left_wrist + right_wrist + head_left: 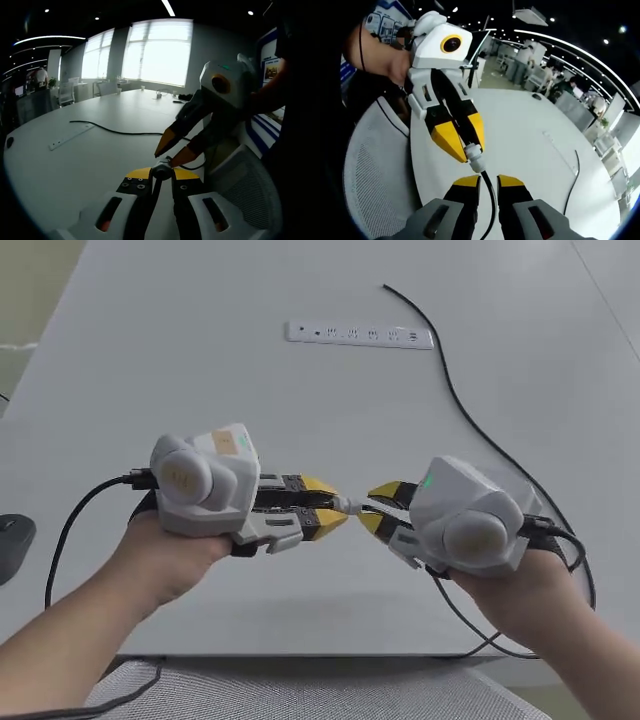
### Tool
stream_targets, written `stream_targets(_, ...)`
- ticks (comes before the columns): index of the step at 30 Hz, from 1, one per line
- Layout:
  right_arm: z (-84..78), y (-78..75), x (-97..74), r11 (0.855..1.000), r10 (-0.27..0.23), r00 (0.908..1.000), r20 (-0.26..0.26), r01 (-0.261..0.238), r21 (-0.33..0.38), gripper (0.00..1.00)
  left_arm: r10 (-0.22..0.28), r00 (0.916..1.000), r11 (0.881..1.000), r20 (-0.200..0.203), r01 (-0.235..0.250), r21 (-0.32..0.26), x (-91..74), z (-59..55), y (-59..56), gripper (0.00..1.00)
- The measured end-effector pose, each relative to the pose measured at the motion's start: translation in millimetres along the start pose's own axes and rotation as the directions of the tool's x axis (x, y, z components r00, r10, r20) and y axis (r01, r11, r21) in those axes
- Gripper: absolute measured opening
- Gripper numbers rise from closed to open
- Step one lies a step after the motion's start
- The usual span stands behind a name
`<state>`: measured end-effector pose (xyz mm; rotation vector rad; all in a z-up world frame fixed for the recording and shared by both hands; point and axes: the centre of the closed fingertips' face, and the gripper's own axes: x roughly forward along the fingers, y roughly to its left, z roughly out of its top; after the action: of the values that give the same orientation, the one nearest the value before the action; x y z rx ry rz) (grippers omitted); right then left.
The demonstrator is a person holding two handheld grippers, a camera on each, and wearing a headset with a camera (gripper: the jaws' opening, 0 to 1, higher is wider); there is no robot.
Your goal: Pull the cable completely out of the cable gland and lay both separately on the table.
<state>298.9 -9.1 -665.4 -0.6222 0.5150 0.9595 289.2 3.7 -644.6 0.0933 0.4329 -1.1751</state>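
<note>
A small white cable gland (350, 506) hangs above the table's near edge between my two grippers. My left gripper (335, 505) is shut on it; in the left gripper view the gland (161, 170) sits clamped at the yellow fingertips (140, 174). In the right gripper view a thin black cable (492, 200) leaves the gland (474, 152) and runs down through the gap between my right gripper's (489, 182) jaws. Those jaws stand a little apart, wider than the cable. The right gripper (378, 508) faces the left one tip to tip.
A white power strip (360, 335) lies far back on the grey table (200, 370). A long black lead (470, 425) curves along the right side. A dark round object (12, 540) sits at the left edge, and a mesh chair (300, 690) is below the near edge.
</note>
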Motion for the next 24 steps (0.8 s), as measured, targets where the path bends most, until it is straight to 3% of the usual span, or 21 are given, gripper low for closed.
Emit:
stream_targets(15, -1.4, -0.8, 0.2, 0.999, -0.018, 0.9998, 0.003, 0.017, 0.037, 0.02, 0.000, 1.0000, 1.000, 0.007, 0.000, -0.003, 1.0, 1.0, -0.2, 0.15)
stream_targets(24, -10.2, -9.2, -2.0, 0.991, -0.045, 0.9990, 0.003, 0.044, 0.124, 0.02, 0.004, 0.9999, 1.000, 0.017, -0.004, -0.003, 1.1, 4.4, -0.2, 0.15)
